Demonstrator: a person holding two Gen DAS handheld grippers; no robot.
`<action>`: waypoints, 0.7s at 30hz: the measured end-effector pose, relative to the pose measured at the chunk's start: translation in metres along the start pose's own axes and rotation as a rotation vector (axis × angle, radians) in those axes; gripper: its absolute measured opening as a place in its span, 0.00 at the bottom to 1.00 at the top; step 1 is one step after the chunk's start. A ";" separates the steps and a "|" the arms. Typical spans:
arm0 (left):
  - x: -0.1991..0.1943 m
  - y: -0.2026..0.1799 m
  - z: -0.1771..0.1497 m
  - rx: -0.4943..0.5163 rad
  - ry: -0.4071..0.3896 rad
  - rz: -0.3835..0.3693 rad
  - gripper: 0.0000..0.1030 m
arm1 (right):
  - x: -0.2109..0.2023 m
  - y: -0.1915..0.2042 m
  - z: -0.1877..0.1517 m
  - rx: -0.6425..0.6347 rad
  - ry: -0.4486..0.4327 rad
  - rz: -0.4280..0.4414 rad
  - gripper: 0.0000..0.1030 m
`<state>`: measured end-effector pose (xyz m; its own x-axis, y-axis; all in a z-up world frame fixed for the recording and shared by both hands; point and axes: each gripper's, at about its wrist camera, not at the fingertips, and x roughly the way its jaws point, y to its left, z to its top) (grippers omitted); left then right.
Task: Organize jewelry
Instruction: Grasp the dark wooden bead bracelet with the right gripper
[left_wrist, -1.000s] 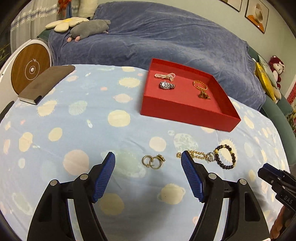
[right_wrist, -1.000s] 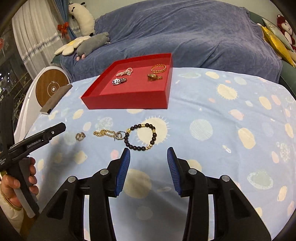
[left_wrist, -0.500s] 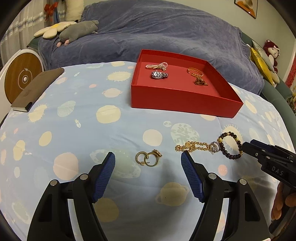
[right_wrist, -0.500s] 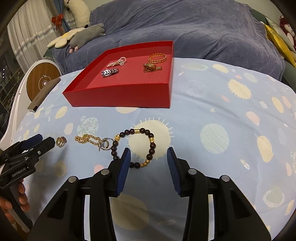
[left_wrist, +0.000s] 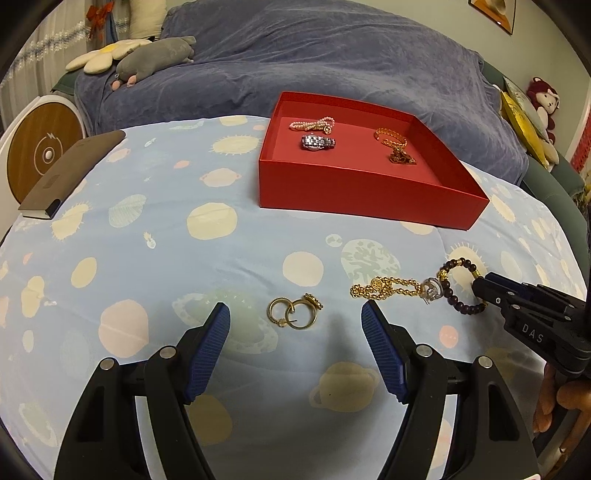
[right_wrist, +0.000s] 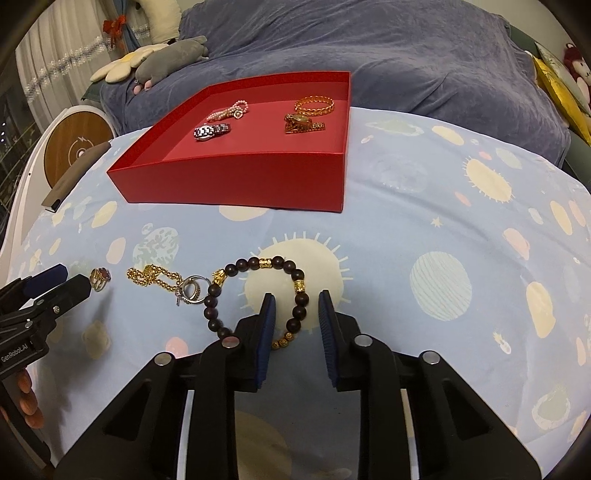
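Note:
A red tray (left_wrist: 369, 195) (right_wrist: 236, 177) on the blue spotted cloth holds a pearl bracelet (left_wrist: 312, 124), a silver watch (left_wrist: 317, 142), a gold bangle (right_wrist: 314, 104) and a gold charm (right_wrist: 303, 123). In front of it lie gold rings (left_wrist: 293, 313) (right_wrist: 99, 277), a gold chain (left_wrist: 388, 288) (right_wrist: 159, 277) and a dark bead bracelet (left_wrist: 461, 288) (right_wrist: 258, 295). My left gripper (left_wrist: 295, 317) is open, its jaws either side of the gold rings. My right gripper (right_wrist: 293, 308) is open, its jaws around the near right arc of the bead bracelet.
A brown notebook (left_wrist: 70, 173) lies at the cloth's far left edge. A round wooden-faced device (left_wrist: 40, 155) stands beyond it. A sofa under a blue-grey cover (left_wrist: 332, 62) with plush toys (left_wrist: 147, 61) runs behind the tray.
My right gripper has moved forward and down until its jaws straddle the bead bracelet. My left gripper has shifted slightly, still open around the gold rings.

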<state>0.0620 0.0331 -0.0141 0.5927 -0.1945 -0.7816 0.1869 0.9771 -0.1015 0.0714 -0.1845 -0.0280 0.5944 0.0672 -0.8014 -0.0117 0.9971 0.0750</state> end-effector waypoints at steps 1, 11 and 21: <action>0.000 -0.002 0.001 0.002 -0.002 -0.004 0.69 | 0.000 0.000 0.000 -0.003 0.001 -0.001 0.13; 0.005 -0.017 0.003 0.030 -0.001 -0.017 0.69 | -0.017 -0.007 -0.009 0.036 0.028 0.018 0.07; 0.008 -0.012 0.000 0.029 -0.002 -0.016 0.69 | -0.029 -0.010 -0.025 0.045 0.079 0.047 0.07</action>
<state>0.0649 0.0198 -0.0189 0.5906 -0.2104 -0.7790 0.2190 0.9710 -0.0962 0.0338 -0.1953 -0.0202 0.5283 0.1187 -0.8407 -0.0012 0.9903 0.1391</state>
